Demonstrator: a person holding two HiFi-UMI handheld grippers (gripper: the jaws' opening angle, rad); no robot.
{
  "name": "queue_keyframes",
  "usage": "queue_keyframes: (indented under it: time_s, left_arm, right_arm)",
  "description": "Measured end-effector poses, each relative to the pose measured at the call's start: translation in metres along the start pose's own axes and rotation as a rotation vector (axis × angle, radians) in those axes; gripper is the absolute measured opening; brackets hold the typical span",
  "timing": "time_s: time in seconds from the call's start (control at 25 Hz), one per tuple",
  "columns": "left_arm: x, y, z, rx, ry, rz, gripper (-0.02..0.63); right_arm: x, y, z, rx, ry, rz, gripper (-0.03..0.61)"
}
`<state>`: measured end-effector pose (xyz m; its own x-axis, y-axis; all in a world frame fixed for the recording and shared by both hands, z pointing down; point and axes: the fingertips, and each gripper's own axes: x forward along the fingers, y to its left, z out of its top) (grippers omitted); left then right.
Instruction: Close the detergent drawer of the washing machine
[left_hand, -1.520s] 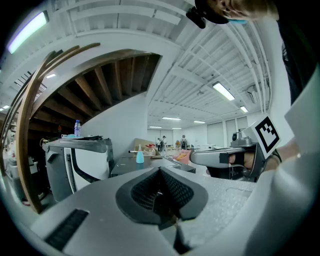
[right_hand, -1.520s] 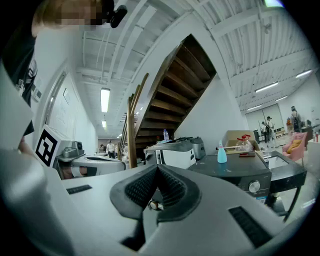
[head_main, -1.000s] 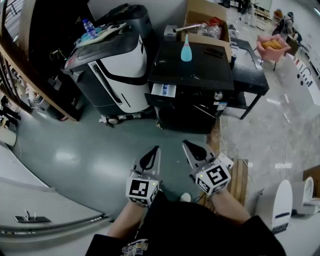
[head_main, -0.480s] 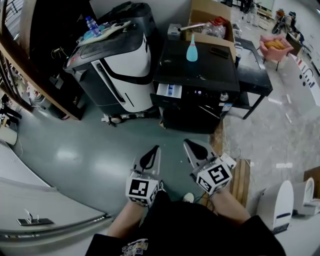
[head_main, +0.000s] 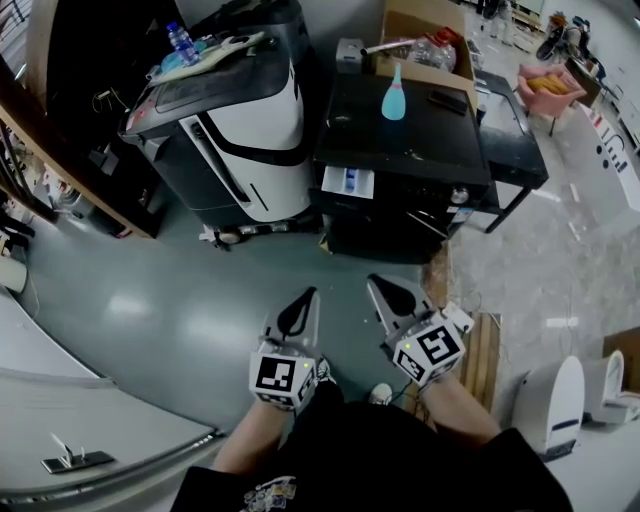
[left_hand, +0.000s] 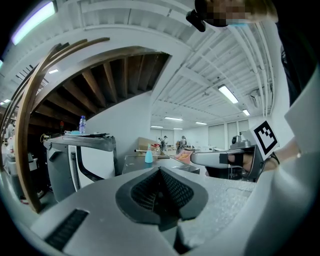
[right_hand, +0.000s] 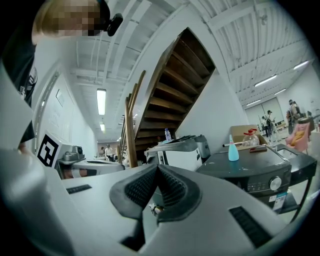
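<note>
The black washing machine (head_main: 400, 150) stands ahead of me on the grey floor. Its white detergent drawer (head_main: 348, 181) sticks out of the upper left of the front panel. A blue bottle (head_main: 394, 100) stands on the lid. My left gripper (head_main: 300, 305) and right gripper (head_main: 386, 292) are held side by side, well short of the machine, both shut and empty. In the right gripper view the shut right gripper (right_hand: 157, 171) points at the washer (right_hand: 250, 172), whose knob (right_hand: 274, 183) shows. In the left gripper view the shut left gripper (left_hand: 160, 172) covers most of the machine.
A large black-and-white machine (head_main: 235, 110) with a water bottle (head_main: 181, 42) on top stands left of the washer. A cardboard box (head_main: 425, 45) sits behind it, a black table (head_main: 515, 155) to its right. A wooden pallet (head_main: 482, 360) lies on the floor beside my right gripper.
Both grippers have moved forward towards the washing machine, still shut. The washer and its open drawer look a little nearer in the head view.
</note>
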<state>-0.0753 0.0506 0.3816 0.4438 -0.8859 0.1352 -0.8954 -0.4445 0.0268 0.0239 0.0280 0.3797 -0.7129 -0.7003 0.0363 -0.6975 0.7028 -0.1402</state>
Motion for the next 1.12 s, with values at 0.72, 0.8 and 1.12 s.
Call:
queue_keyframes:
  time_s: [0.72,0.8,1.12]
  left_arm:
    - [0.040,0.108,-0.011,-0.029,0.017,-0.050,0.005]
    - [0.044,0.117,-0.015,-0.030,0.045,-0.064,0.005]
    - [0.054,0.139,-0.019,-0.017,0.058,-0.127,0.006]
  right_arm:
    - [0.103,-0.009,-0.015,0.011,0.014,-0.094,0.055]
    - [0.112,-0.010,-0.017,0.015,0.015,-0.105,0.069]
    - [0.136,-0.012,-0.023,0.012,0.023,-0.167,0.140]
